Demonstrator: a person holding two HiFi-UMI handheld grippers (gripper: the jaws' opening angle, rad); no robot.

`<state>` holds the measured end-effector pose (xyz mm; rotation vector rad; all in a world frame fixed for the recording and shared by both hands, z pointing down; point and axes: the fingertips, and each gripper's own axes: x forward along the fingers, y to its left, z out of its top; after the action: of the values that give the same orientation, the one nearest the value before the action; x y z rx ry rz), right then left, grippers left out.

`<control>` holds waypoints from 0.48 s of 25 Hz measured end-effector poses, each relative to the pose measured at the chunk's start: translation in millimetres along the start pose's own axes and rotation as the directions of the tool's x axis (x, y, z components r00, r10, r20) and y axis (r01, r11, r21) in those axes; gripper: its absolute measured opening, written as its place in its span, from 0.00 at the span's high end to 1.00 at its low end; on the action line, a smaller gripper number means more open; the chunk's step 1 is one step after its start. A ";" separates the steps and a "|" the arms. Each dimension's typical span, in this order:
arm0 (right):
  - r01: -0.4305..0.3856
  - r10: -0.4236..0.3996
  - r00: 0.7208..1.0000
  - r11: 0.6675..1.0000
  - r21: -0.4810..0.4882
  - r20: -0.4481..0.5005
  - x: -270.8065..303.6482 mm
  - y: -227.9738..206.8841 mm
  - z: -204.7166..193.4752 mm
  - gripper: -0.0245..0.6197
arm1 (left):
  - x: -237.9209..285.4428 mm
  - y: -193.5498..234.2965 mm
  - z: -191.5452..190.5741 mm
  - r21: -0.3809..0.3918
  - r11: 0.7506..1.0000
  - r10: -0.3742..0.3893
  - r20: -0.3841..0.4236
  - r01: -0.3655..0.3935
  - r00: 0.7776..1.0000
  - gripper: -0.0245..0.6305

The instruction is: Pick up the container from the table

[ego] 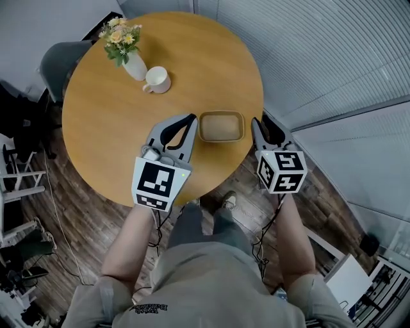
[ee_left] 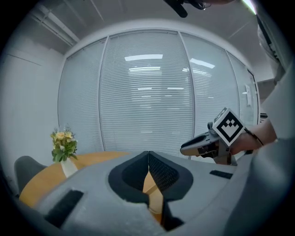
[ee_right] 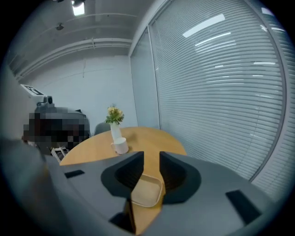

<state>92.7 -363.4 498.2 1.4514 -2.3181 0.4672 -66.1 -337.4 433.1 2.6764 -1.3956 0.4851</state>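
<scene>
A round wooden surface (ego: pixel 96 109) is set on a dark plank floor (ego: pixel 83 218). A grey chair (ego: pixel 56 63) is drawn up at its far edge. Glazed walls are covered by closed horizontal blinds (ego: pixel 320 51). A ceiling light (ee_right: pixel 78 8) is lit.

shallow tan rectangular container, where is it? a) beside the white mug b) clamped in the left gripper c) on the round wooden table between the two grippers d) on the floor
C: the shallow tan rectangular container lies on the round wooden table, with the left gripper at one side and the right gripper at the other.
</scene>
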 end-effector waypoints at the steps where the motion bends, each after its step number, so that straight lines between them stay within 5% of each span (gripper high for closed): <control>1: 0.001 -0.001 1.000 1.000 0.002 -0.017 8.0 -0.8 -7.7 0.82 | 4.0 2.9 -8.3 -0.006 1.000 -0.001 -0.013 0.001 1.000 0.93; 12: -0.010 0.013 0.977 1.000 0.015 -0.212 63.9 -8.9 -89.7 0.82 | 42.4 25.6 -117.7 -0.120 0.991 0.034 -0.153 -0.052 0.988 0.93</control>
<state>86.6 -376.0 607.8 1.3246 -2.1592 0.6118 -92.4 -359.8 556.0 2.4620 -1.3948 0.5721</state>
